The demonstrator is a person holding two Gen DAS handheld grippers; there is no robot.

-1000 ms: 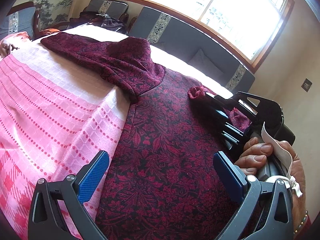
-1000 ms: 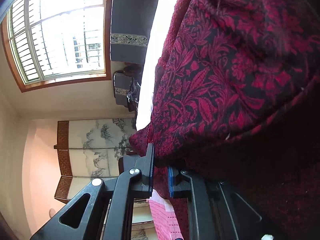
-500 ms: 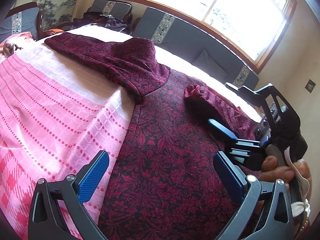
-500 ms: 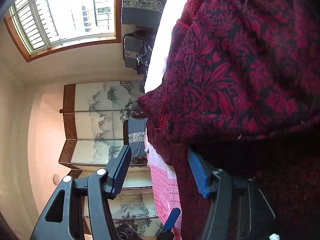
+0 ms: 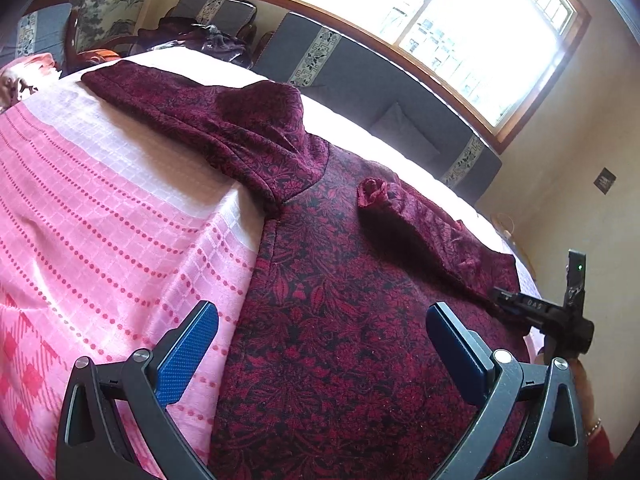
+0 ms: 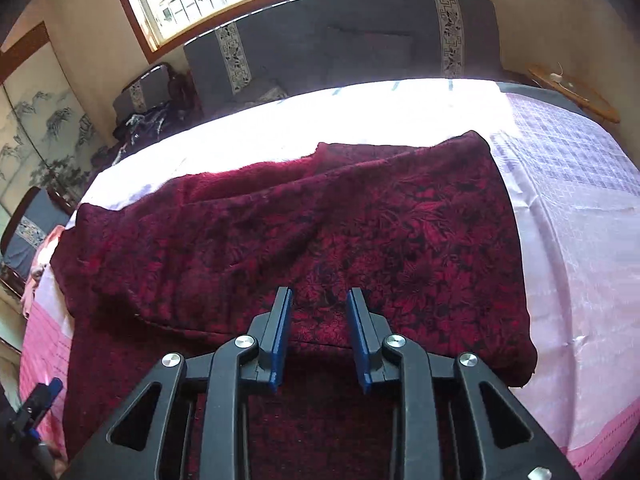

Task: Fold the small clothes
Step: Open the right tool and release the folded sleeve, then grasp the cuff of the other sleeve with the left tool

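Dark red floral garment spread on the bed, both tools empty

The garment [image 6: 360,240] lies flat on the pink bedspread [image 5: 100,220], one sleeve [image 5: 420,220] folded across its body. The right tool [image 6: 319,336] hovers above it, jaws having just been closing, a narrow gap between them and nothing gripped. The left tool [image 5: 322,352] hangs released, jaws wide over the cloth.

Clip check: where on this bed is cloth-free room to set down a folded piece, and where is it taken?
Free: the pink dotted bedspread left of the dark red floral garment, and the pale lilac checked stretch to its right. A sunlit strip lies free beyond it, toward the grey headboard. The bed's middle is covered.
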